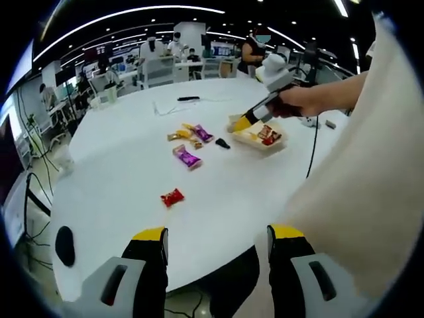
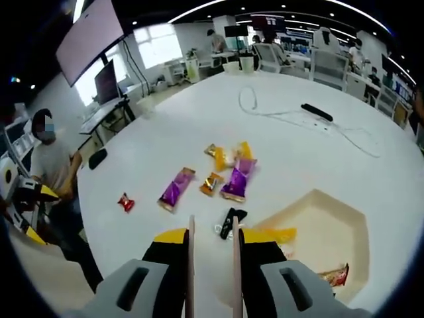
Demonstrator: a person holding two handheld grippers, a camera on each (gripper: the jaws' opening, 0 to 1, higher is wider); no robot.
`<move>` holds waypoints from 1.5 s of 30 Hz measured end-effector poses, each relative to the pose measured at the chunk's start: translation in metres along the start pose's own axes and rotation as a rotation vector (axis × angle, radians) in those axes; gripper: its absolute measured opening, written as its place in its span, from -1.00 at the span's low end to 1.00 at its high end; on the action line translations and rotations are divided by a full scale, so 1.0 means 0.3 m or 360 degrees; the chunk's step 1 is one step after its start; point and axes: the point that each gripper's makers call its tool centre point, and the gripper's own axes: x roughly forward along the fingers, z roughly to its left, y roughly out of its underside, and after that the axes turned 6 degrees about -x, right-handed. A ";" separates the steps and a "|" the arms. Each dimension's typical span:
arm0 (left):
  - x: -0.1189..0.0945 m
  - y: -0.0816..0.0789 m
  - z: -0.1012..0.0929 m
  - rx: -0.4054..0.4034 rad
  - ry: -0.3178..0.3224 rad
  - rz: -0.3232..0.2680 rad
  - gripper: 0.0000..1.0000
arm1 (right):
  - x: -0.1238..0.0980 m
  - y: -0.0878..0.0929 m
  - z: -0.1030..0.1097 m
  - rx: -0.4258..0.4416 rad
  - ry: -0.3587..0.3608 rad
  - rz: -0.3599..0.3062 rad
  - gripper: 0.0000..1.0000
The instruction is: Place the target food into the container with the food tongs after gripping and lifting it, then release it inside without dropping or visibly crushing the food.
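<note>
Holding back in the left gripper view: left gripper point(image 1: 217, 255) sits released, jaws well apart, over the near edge of the round white counter point(image 1: 126, 192). Just ahead of it, a small red wrapped candy point(image 1: 172, 197). Further ahead, a purple foil snack packet point(image 1: 187, 156), then orange and purple wrappers in a cluster. Far ahead and right, the right gripper point(image 1: 242, 122) hovers at the shallow beige tray container point(image 1: 260, 143), which already holds a red packet.

Right gripper view: the right gripper is clenched on thin wooden food tongs point(image 2: 212, 265), whose two blades run forward between the jaws with a narrow gap; nothing between the tips as far as I can tell. The container's rim lies just right of the jaws. Dead ahead, a small black wrapped piece point(image 2: 229, 222); beyond, the purple packets and a glossy orange wrapper point(image 2: 211, 182).

Judgement: next pick looks like the black piece. Wrappers are slick and crinkly, so pinch across the flat middle, squeeze lightly, lift straight, clear the rim before letting go.
</note>
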 end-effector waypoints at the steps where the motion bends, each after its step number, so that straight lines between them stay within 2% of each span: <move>1: 0.000 0.000 0.000 -0.0001 -0.0001 0.0000 0.21 | 0.002 0.000 -0.001 0.0001 -0.0001 -0.0001 -0.42; 16: 0.015 -0.010 0.002 -0.0015 -0.0006 0.0010 0.20 | 0.044 -0.005 -0.021 -0.0024 -0.0006 0.0028 -0.42; 27: 0.030 -0.016 0.018 -0.0022 -0.0001 0.0033 0.21 | 0.083 0.026 -0.052 -0.0034 0.0019 0.0095 -0.42; 39: 0.049 -0.032 0.016 0.0034 0.0015 0.0084 0.21 | 0.117 0.039 -0.066 0.0005 0.0027 0.0110 -0.41; 45: 0.058 -0.046 0.011 0.0038 0.0025 0.0085 0.21 | 0.127 0.028 -0.076 -0.0046 0.0042 0.0108 -0.42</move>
